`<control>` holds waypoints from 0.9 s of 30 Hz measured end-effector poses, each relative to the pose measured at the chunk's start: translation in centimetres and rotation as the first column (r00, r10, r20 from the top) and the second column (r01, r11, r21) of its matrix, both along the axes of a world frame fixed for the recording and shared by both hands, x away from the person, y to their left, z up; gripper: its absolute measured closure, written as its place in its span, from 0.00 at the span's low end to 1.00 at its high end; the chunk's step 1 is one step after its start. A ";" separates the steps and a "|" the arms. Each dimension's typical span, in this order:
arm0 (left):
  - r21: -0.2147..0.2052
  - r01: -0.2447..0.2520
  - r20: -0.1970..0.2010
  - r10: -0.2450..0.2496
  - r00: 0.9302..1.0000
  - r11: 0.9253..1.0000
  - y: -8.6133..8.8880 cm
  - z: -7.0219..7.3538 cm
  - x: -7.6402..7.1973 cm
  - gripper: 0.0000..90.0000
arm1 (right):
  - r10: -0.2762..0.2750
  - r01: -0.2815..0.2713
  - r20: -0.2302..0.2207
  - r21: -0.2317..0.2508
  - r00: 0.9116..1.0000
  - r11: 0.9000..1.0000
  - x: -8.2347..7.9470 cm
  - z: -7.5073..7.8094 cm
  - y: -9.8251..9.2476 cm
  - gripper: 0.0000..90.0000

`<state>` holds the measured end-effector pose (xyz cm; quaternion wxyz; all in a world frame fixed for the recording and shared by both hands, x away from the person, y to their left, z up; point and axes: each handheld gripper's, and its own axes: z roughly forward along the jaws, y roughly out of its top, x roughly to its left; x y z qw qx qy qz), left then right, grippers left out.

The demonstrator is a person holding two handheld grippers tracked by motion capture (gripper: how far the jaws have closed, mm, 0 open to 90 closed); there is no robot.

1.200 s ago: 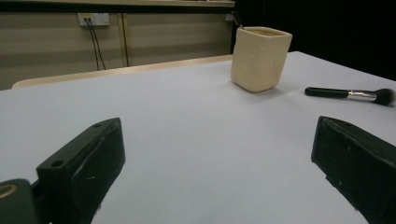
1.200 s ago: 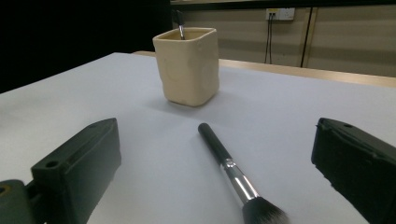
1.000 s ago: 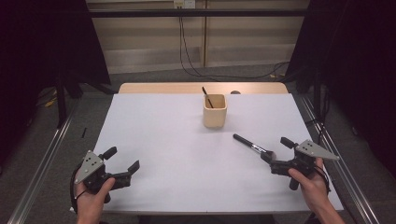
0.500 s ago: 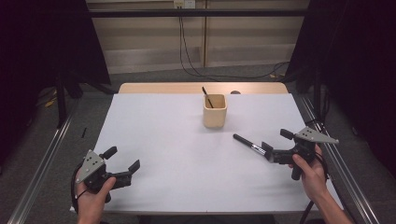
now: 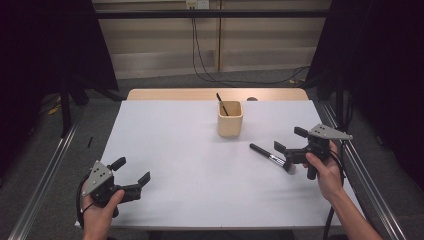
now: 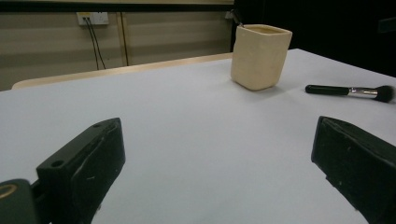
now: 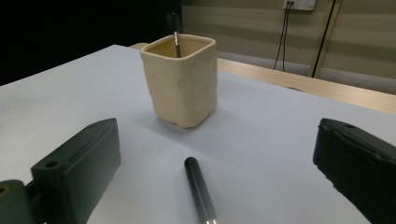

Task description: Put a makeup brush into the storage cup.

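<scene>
Two grippers work a white table (image 5: 175,150) where the day's job looks to be gathering makeup brushes into a cream square cup (image 5: 230,119). That cup stands upright toward the far middle of the table, within reach of either hand, and already holds one dark-handled brush (image 5: 221,104) leaning against its inner wall, handle end up. A second brush (image 5: 270,156), black handle, silver ferrule and dark bristles, lies flat on the table near my right side, its handle end pointing toward the cup, so a lift and a short carry should finish it. My right gripper (image 5: 292,145) hangs just over the bristle end with its jaws spread wide and holding nothing; in the right gripper view the handle runs up between them, not yet touched. My left gripper (image 5: 132,172) rests at the near left corner, well apart from both, jaws just as wide and empty.
</scene>
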<state>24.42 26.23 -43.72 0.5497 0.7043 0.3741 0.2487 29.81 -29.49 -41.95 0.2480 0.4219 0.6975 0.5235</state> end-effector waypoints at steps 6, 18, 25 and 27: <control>-0.003 -0.001 0.000 0.001 1.000 1.000 -0.2 0.0 0.0 0.03 | 0.014 -0.015 -0.018 -0.013 1.000 1.000 1.3 0.8 0.2 0.01; 0.001 0.010 -0.002 -0.010 1.000 1.000 -0.1 0.0 0.2 0.03 | 0.030 -0.036 -0.060 -0.094 0.998 0.995 3.0 1.8 0.4 0.02; -0.001 0.004 -0.002 -0.004 1.000 1.000 -0.1 0.0 0.2 0.03 | 0.074 -0.092 -0.148 -0.121 0.986 0.988 3.2 1.7 0.3 0.04; -0.001 0.004 -0.002 -0.004 1.000 1.000 -0.2 0.0 0.2 0.03 | 0.083 -0.105 -0.171 -0.127 0.982 0.986 3.4 1.7 0.3 0.04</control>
